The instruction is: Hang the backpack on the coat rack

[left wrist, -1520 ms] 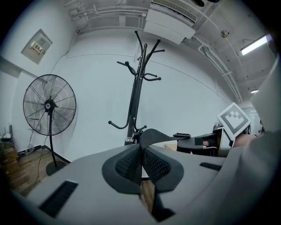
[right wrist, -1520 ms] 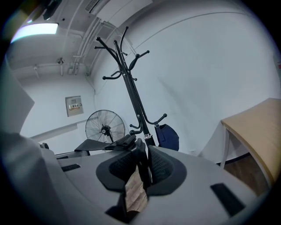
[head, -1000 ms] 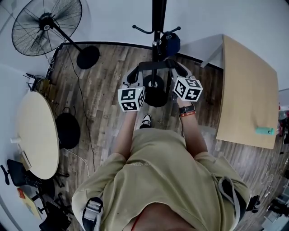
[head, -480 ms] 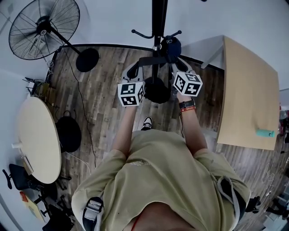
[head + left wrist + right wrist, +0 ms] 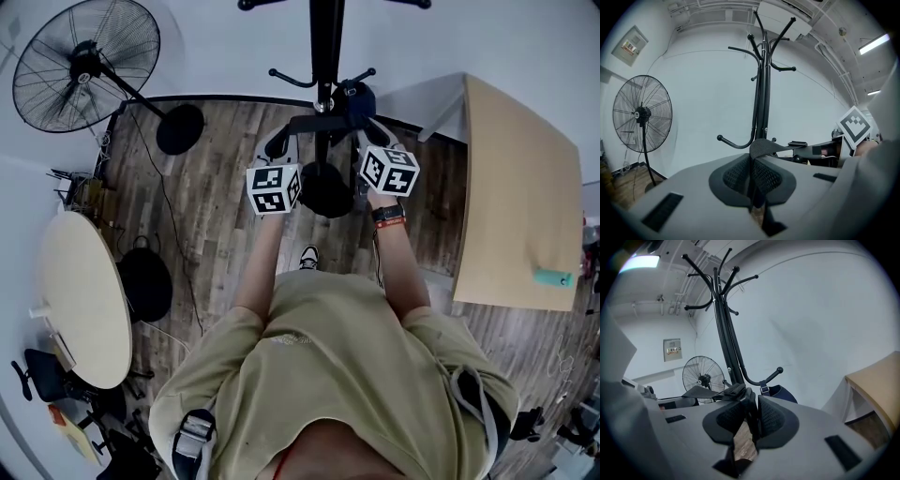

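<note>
The black coat rack's pole [image 5: 326,37] rises from its round base [image 5: 326,189] right ahead of me, with a lower hook [image 5: 361,74] to the right. A navy backpack [image 5: 358,97] hangs close beside that hook; whether it touches it I cannot tell. Its black strap [image 5: 319,123] is stretched between my two grippers. The left gripper [image 5: 278,145] is shut on the strap's mesh end [image 5: 761,146]. The right gripper [image 5: 367,137] is shut on the other end [image 5: 736,391], with the backpack [image 5: 782,392] just beyond under the hook [image 5: 772,375].
A standing fan [image 5: 80,66] is at the far left by the wall. A round table [image 5: 80,300] with a dark bag [image 5: 145,281] beside it lies to my left. A rectangular wooden table [image 5: 520,187] stands on the right. The wall is close behind the rack.
Both grippers have moved forward toward the rack together, carrying the strap. The backpack now sits nearer the lower right hook.
</note>
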A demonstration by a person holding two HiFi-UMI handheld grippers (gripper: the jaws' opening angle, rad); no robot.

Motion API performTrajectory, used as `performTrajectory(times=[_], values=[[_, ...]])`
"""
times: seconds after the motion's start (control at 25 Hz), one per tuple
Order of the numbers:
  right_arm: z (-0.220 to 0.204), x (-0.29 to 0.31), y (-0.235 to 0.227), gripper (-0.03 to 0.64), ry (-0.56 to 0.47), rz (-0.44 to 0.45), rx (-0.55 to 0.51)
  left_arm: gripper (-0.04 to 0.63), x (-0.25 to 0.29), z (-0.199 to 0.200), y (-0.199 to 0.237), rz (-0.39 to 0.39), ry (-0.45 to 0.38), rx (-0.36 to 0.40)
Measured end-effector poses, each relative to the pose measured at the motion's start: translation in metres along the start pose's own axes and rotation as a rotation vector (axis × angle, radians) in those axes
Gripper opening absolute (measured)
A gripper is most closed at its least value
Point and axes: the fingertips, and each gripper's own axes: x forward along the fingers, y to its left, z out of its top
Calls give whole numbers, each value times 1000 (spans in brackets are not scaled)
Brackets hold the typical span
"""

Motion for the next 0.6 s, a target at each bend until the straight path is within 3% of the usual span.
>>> performTrajectory(times=[0.36, 0.6], values=[[-34, 12, -6, 86, 62, -16, 10, 25, 11, -34, 8, -15, 79, -9], [-64, 20, -1, 87, 133, 14, -6, 25, 19, -68, -2, -58, 140, -70]])
